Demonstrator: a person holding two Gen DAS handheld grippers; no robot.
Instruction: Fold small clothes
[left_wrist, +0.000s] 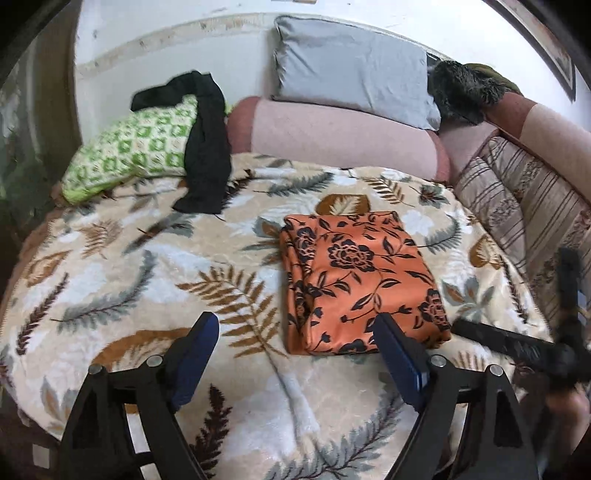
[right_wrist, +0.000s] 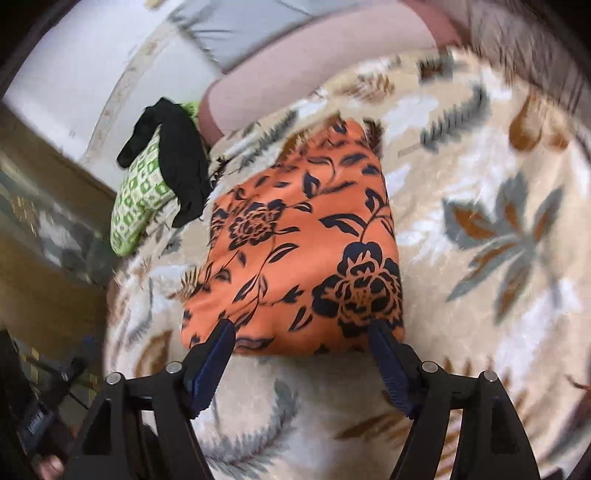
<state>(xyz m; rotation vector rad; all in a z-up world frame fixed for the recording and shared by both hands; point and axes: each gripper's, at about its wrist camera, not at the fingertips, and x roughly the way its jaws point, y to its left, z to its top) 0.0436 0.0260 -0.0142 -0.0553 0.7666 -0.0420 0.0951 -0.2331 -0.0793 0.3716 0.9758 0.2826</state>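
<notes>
You are hovering both the left gripper (left_wrist: 291, 354) and the right gripper (right_wrist: 303, 343), jaws spread and empty, at the near edge of the folded orange floral garment (right_wrist: 295, 258) lying mid-blanket (left_wrist: 129, 266), a light, limp, likely slippery cloth best pinched at a near corner through all layers.

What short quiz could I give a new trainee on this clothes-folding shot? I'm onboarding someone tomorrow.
1. True or false: the orange floral garment lies folded on the leaf-print blanket.
2. What is draped over the green patterned pillow? A) a grey towel B) a black garment C) a striped scarf
3. Fill in: both the left tool and the right tool are ___ and hold nothing.

Key
1. True; it is a neat rectangle.
2. B; the black garment hangs over the pillow's end onto the blanket.
3. Open; the right tool's fingertips sit at the garment's near edge, in the right wrist view.
</notes>
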